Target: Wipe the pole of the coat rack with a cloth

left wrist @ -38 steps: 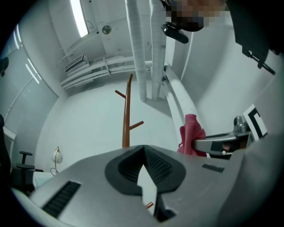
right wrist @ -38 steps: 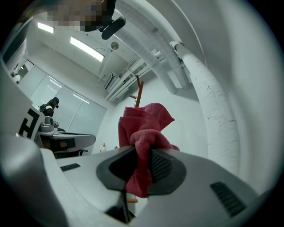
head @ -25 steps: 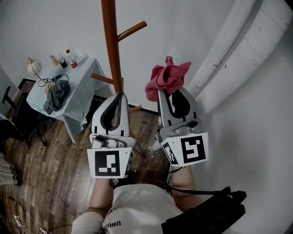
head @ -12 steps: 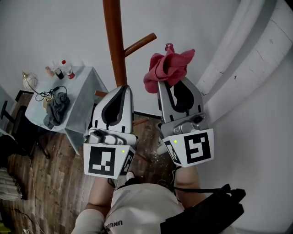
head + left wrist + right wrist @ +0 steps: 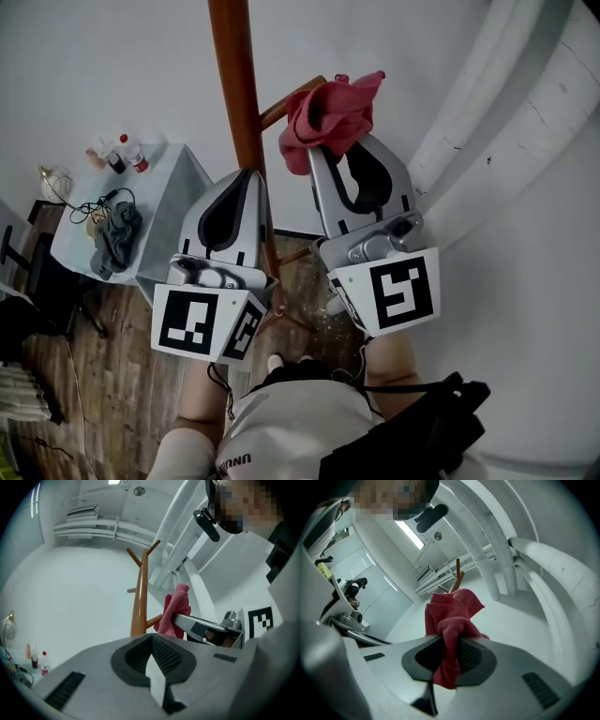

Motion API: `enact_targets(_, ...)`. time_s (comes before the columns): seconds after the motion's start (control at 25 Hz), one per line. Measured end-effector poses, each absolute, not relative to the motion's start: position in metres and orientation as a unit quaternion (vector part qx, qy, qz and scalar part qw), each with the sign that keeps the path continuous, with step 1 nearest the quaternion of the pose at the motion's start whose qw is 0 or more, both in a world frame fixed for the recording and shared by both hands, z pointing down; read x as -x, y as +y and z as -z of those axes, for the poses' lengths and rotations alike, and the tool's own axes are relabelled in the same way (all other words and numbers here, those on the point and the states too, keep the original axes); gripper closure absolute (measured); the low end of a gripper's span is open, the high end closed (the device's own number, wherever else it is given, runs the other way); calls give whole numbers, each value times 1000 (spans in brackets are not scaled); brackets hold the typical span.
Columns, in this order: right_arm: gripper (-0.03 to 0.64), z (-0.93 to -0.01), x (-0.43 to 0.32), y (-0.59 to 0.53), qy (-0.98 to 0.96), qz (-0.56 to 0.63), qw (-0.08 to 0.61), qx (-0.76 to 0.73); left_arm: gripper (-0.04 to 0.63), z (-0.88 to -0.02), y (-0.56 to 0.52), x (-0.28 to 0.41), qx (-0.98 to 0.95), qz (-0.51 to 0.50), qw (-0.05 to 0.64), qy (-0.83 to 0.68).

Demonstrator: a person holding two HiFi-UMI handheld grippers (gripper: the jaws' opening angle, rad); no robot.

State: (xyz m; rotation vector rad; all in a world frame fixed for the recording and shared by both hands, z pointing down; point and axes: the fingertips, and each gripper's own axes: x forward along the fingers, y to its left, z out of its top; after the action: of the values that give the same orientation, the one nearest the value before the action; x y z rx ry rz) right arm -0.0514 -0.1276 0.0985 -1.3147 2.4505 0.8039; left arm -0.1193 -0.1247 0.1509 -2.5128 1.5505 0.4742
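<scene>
Right hand-held gripper [image 5: 326, 157], raised, clamps the cloth [image 5: 328, 103] beside, perhaps touching, the pole [image 5: 236, 94].

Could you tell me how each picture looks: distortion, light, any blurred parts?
Head view: evenly lit and sharp; the wide lens curves the white pipes. Left gripper view: strong fisheye with dark corners, a mosaic patch top right. Right gripper view: same fisheye, the cloth is sharp, the ceiling lamp glares.

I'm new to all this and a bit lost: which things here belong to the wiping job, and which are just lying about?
For the job: red cloth, clamped in the right gripper; brown coat rack pole; left gripper, shut, empty.
Just lying about: small table, bottles and grey garment on it, white wall pipes.
</scene>
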Motion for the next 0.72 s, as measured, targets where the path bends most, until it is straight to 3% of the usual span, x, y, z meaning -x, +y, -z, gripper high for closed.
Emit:
enact_targets(0.36,548,-92,60,-146,852,-260,150,429,586,-160,-140,114,832,-151,51,531)
enact_targets(0.72,548,-90,64,-157,856,-273,135,418,586,-156,-152,108,825,-150,53,543)
